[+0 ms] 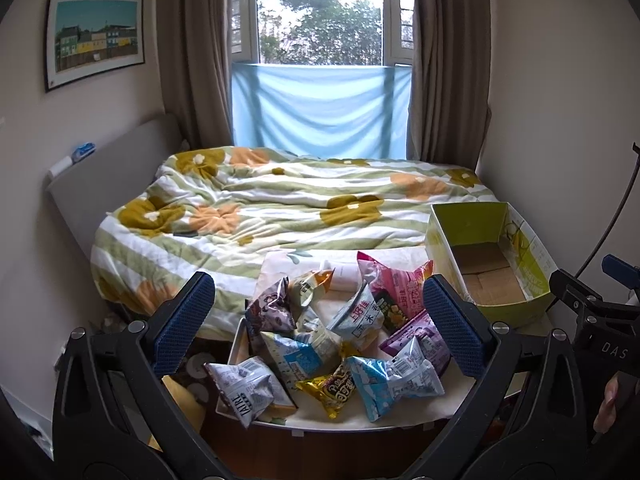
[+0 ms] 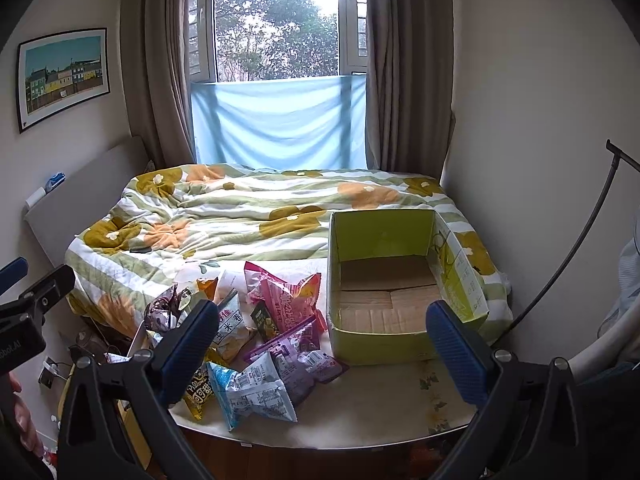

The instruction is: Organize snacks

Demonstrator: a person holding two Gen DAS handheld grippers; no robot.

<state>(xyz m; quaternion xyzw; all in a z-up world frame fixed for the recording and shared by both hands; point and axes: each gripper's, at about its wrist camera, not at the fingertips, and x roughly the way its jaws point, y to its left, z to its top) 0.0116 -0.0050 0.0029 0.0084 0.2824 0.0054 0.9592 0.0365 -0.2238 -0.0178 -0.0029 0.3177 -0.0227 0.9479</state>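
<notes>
Left wrist view: left hand-held gripper (image 1: 319, 319) spread wide open, nothing between the pads, hanging over the snack packets (image 1: 328, 340) heaped on the worktop (image 1: 360, 420) at the foot of the bed (image 1: 280, 208). Looks like the whole pile is untouched — grey bag (image 1: 244, 390) at the near left, light blue packet (image 1: 394, 378), gold one (image 1: 332, 394), pink bag (image 1: 394, 292) at the back. Green cardboard box (image 1: 440, 240) off to the right, bare inside.

Right wrist view: right hand-held gripper (image 2: 322, 344) also gaping open and holding nothing, aimed between the pile and the box (image 2: 380, 340). Only brown cardboard floor showing in there, zero packets. Snacks all just left of the box, purple packet (image 2: 308, 354) nearest its wall.

So pretty much at the start — nothing sorted yet, every packet left to move, presumably into that box
</notes>
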